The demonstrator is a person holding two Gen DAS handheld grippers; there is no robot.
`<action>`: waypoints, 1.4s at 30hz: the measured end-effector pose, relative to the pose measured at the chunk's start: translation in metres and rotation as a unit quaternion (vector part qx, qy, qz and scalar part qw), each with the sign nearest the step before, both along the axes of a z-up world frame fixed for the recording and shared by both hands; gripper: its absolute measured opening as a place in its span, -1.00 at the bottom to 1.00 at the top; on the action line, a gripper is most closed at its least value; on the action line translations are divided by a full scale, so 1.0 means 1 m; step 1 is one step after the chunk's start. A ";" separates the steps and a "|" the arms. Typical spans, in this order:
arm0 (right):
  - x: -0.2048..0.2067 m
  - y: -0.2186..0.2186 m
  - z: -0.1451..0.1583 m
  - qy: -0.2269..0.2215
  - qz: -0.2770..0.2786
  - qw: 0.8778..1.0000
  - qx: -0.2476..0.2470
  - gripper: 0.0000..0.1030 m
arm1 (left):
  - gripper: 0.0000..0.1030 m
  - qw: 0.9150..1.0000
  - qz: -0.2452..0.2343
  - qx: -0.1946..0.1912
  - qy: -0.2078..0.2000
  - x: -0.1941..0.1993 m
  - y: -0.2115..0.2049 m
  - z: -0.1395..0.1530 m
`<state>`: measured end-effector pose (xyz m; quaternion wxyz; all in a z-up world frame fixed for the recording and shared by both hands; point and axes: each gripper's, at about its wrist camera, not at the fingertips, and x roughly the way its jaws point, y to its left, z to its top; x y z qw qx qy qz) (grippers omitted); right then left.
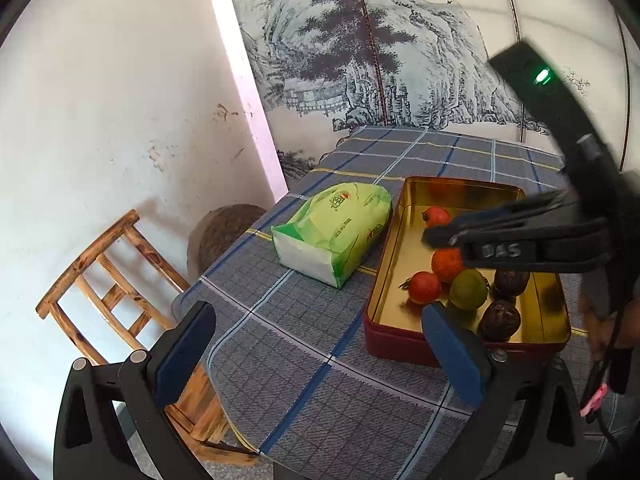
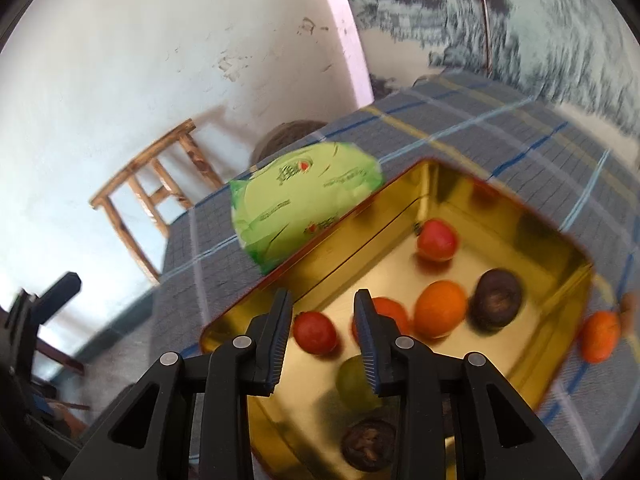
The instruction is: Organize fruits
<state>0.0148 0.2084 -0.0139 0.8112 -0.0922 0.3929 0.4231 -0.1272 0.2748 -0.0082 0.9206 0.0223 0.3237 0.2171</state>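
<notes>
A red tin with a gold inside (image 1: 394,336) (image 2: 516,216) sits on the plaid tablecloth and holds several fruits: red ones (image 1: 424,287) (image 2: 437,240), an orange one (image 1: 448,264) (image 2: 440,308), a green one (image 1: 469,289) (image 2: 354,386) and dark brown ones (image 1: 500,319) (image 2: 498,298). One orange fruit (image 2: 599,336) lies on the cloth outside the tin's right side. My left gripper (image 1: 320,354) is open and empty over the cloth, left of the tin. My right gripper (image 2: 323,334) (image 1: 430,236) hovers open and empty above the tin's fruits.
A green tissue pack (image 1: 334,232) (image 2: 298,200) lies just left of the tin. A wooden chair (image 1: 120,280) (image 2: 154,196) stands off the table's left edge by the white wall. A painted screen (image 1: 380,60) backs the table.
</notes>
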 end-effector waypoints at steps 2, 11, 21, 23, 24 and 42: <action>-0.010 -0.001 0.012 -0.051 -0.015 0.998 -0.021 -0.20 | 0.99 1.000 0.004 -0.002 0.001 0.000 0.003 -0.001; -0.056 -0.021 0.080 -0.245 -0.089 0.964 -0.060 0.33 | 0.99 1.000 0.011 -0.007 0.008 -0.001 0.005 -0.002; -0.075 -0.040 0.110 -0.317 -0.135 0.937 -0.062 0.57 | 0.99 1.000 0.003 0.013 0.015 0.006 -0.015 0.003; -0.076 -0.045 0.111 -0.318 -0.138 0.936 -0.061 0.59 | 0.99 1.000 0.001 0.016 0.017 0.007 -0.019 0.004; -0.075 -0.046 0.112 -0.318 -0.140 0.936 -0.059 0.59 | 0.99 1.000 0.000 0.019 0.018 0.008 -0.021 0.004; -0.065 -0.087 0.116 -0.295 -0.164 0.941 -0.026 0.79 | 0.99 0.998 -0.021 0.046 0.037 0.026 -0.054 0.006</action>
